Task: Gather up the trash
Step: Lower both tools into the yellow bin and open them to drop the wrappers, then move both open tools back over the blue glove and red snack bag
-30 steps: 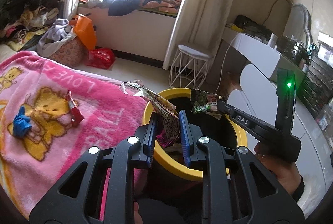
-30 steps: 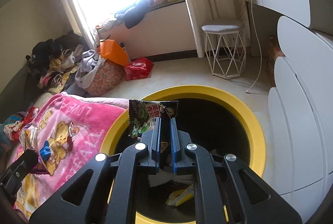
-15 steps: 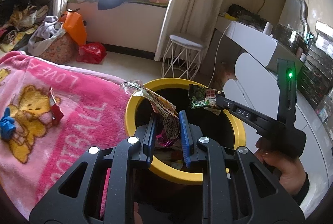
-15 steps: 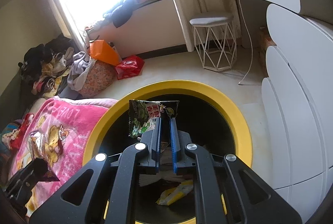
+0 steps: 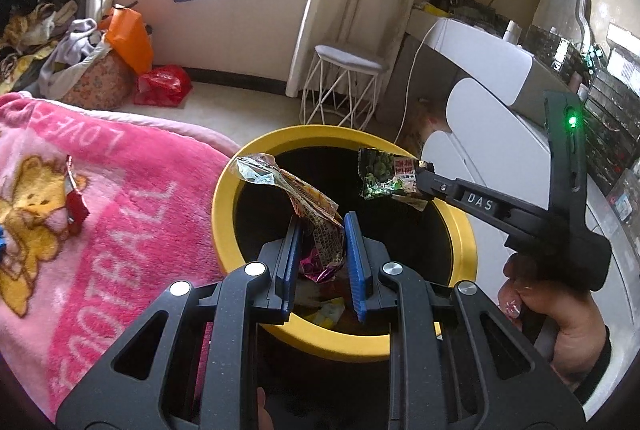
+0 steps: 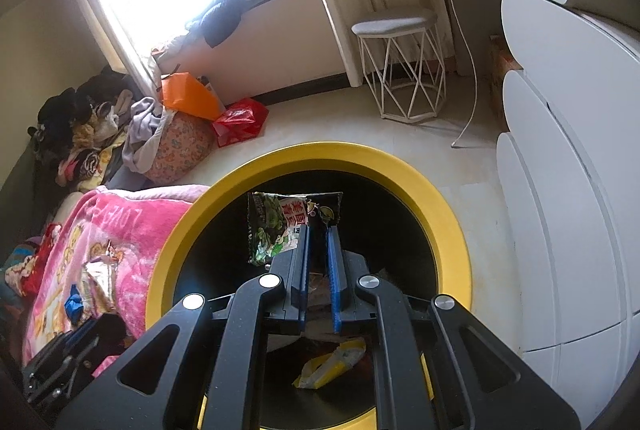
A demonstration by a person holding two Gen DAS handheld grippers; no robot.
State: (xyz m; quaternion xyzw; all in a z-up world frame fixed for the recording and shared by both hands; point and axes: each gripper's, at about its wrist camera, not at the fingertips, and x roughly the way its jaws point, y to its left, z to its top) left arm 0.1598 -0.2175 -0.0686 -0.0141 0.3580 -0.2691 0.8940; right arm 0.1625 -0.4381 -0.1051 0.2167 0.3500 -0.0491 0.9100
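both tools are matte black plastic with speckled, cut-out arms, round silver screws at the joints and blue ribbed pads inside the fingers. seen beyond the left tool (image 5: 320, 230), the right tool (image 5: 420, 176) carries a white "das" label on its finger and a green light on its upright post. the hand (image 5: 560, 322) gripping it wears a dark sleeve and patterned nails.

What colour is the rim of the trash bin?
Yellow; the bin rim shows best in the right wrist view.
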